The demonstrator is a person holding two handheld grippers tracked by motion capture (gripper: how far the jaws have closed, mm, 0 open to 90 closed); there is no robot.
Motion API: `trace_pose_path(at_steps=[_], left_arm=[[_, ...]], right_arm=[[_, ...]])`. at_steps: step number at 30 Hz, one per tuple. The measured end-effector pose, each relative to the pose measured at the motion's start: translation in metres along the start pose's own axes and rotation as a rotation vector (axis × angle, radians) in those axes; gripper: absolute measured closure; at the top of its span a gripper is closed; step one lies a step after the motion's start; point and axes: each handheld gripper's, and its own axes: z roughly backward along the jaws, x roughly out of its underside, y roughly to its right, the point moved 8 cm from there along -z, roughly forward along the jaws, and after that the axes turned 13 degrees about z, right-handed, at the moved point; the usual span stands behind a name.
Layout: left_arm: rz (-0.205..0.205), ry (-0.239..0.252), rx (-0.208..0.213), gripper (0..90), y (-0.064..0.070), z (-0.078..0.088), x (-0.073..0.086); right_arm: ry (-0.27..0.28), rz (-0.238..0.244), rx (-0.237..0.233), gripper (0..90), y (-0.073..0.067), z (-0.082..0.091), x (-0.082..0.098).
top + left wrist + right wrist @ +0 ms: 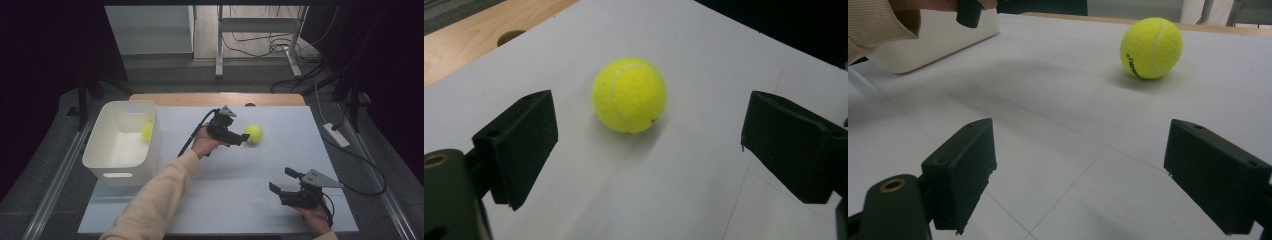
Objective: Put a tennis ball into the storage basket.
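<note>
Reaching toward the middle of the white-covered worktop [235, 175], the left gripper [243, 138] has its two black jaws spread wide, and the fuzzy yellow-green tennis ball [254, 133] sits on the sheet just beyond them. In the left gripper view the ball [629, 95] lies ahead of the jaw tips, not yet between them and a little nearer the left-hand jaw than the right. It rests free on a flat, smooth surface — nothing stops it from rolling.

That is the main risk. If one jaw meets the ball before the other, I judge it would be nudged away toward the worktop's far wooden edge or its right edge, rather than caught. Closing too early, with the ball only at the tips, would likely squeeze it forward and out.

The right gripper [289, 187] rests near the worktop's front right corner, jaws apart and empty, well clear of the ball [1151, 48], so it could not block a runaway.

A white plastic bin [107, 160] stands at the left edge with a second yellow-green ball [146, 131] inside against its right wall. If the bin is the goal, a weak off-centre grip could drop the ball on the way across.
</note>
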Motion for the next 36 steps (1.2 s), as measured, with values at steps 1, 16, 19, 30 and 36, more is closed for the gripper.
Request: trace_pose_path(at_steps=[1, 16, 19, 30, 36], left_arm=[[-0.003, -0.005, -0.002, 8.8, 0.0, -0.001, 0.0], [-0.006, -0.034, -0.002, 8.4, 0.006, -0.018, -0.002], [0.003, -0.043, -0.002, 8.4, 0.006, -0.021, -0.002], [0.006, -0.045, -0.003, 8.4, 0.008, -0.033, -0.005], [0.014, -0.053, -0.022, 8.5, 0.004, -0.04, -0.007]], right_arm=[[0.002, 0.001, 0.0, 13.4, 0.0, 0.0, 0.0], [0.004, -0.002, -0.001, 13.4, -0.001, 0.0, -0.001], [0.006, -0.002, -0.003, 13.5, -0.001, 0.0, -0.001], [0.008, -0.001, -0.001, 13.4, -0.001, 0.001, -0.001], [0.007, 0.0, -0.002, 13.4, -0.001, 0.001, -0.001]])
